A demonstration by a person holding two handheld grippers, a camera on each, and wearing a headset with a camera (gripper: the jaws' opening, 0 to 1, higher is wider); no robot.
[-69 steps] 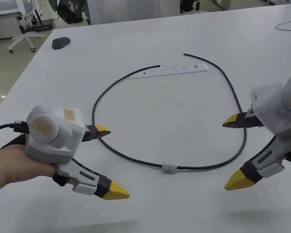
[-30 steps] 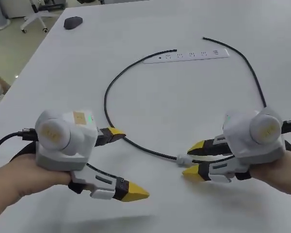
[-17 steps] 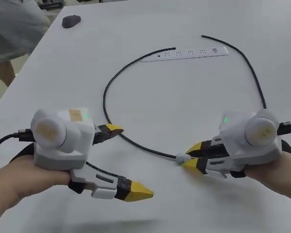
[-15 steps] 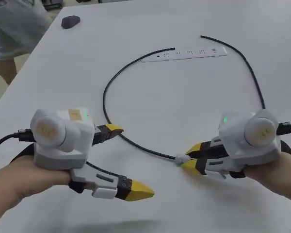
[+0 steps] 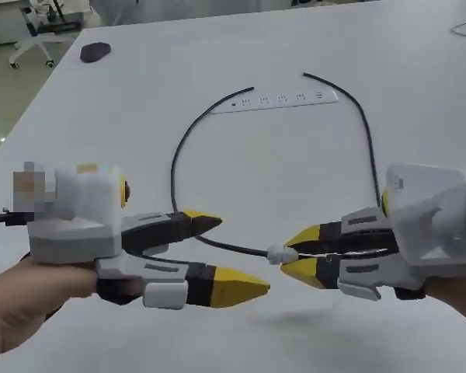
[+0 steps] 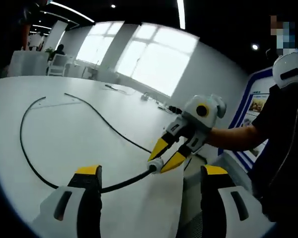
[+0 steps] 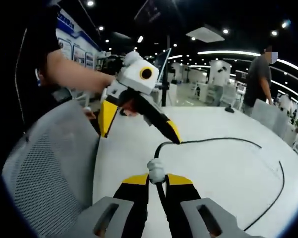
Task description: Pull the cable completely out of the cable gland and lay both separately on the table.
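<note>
The right claw (image 5: 293,254) is clamped on the white cable gland (image 5: 276,254), which sits pinched between its yellow tips. Half a second ago the gland lay on the bench (image 5: 241,179). Now it appears lifted clear of the white surface, with a soft shadow below it.

The black cable (image 5: 176,159) is still threaded through the gland. One run leaves it on the side facing the left claw, drops to the bench and sweeps away in a wide loop. The other run passes back between the right claw's jaws and curves off beyond them.

The left claw (image 5: 234,255) stood farther from the gland a moment earlier and has drawn in to face it, tips nearly meeting those of the right claw. Its jaws are spread wide, one above and one below the cable just short of the gland, and they hold nothing.

Well beyond the gland, between the cable's two free ends, lies a white power strip (image 5: 283,99). A dark mouse (image 5: 95,51) sits farther off still, near the bench's far edge on the left claw's side.
</note>
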